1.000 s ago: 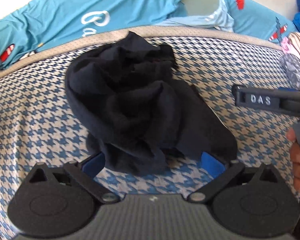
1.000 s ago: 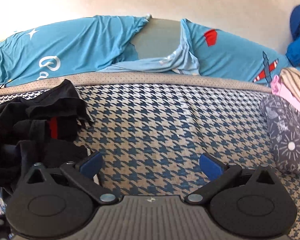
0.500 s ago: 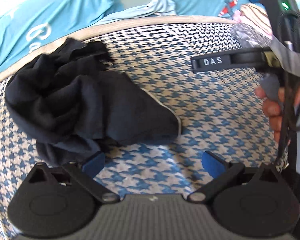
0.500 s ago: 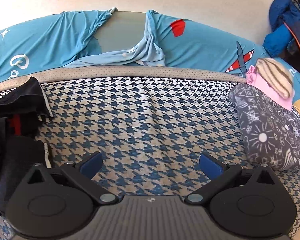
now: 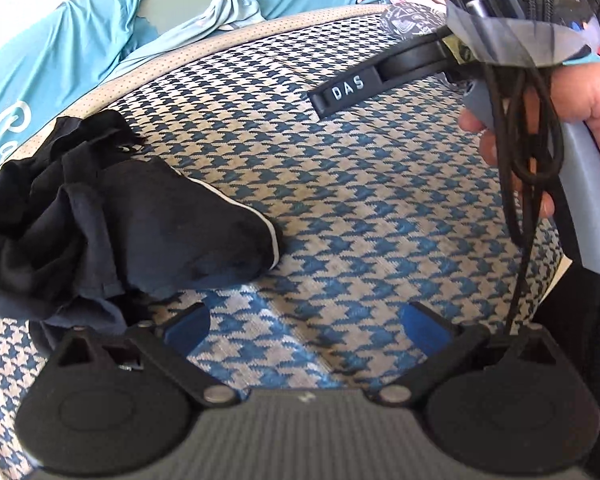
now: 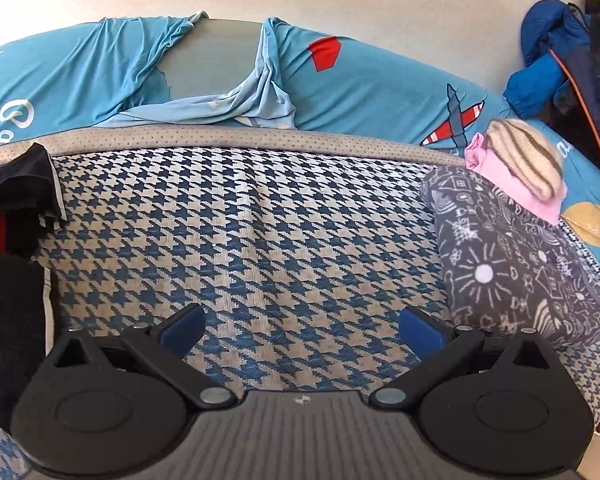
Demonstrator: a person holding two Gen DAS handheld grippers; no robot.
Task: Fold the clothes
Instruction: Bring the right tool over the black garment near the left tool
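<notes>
A crumpled black garment (image 5: 112, 216) with a white trimmed edge lies on the houndstooth blanket (image 5: 380, 208), at the left of the left wrist view. My left gripper (image 5: 306, 322) is open over bare blanket, just right of the garment, its left fingertip near the cloth's lower edge. The right gripper's body, marked DAS (image 5: 348, 90), shows at upper right, held by a hand (image 5: 588, 120) with black cables. In the right wrist view my right gripper (image 6: 300, 326) is open above the blanket (image 6: 260, 240), and the black garment (image 6: 16, 240) sits at the far left edge.
A grey patterned rolled cloth (image 6: 512, 256) lies at the right, with a pink item and a striped knit hat (image 6: 524, 156) behind it. A blue sheet (image 6: 360, 88) covers the bed beyond. Blue and dark jackets (image 6: 560, 56) hang at the far right.
My left gripper has swung right, so the black garment slid from the centre to the left of its view. The right gripper's view also shifted right, bringing the rolled cloth closer.
</notes>
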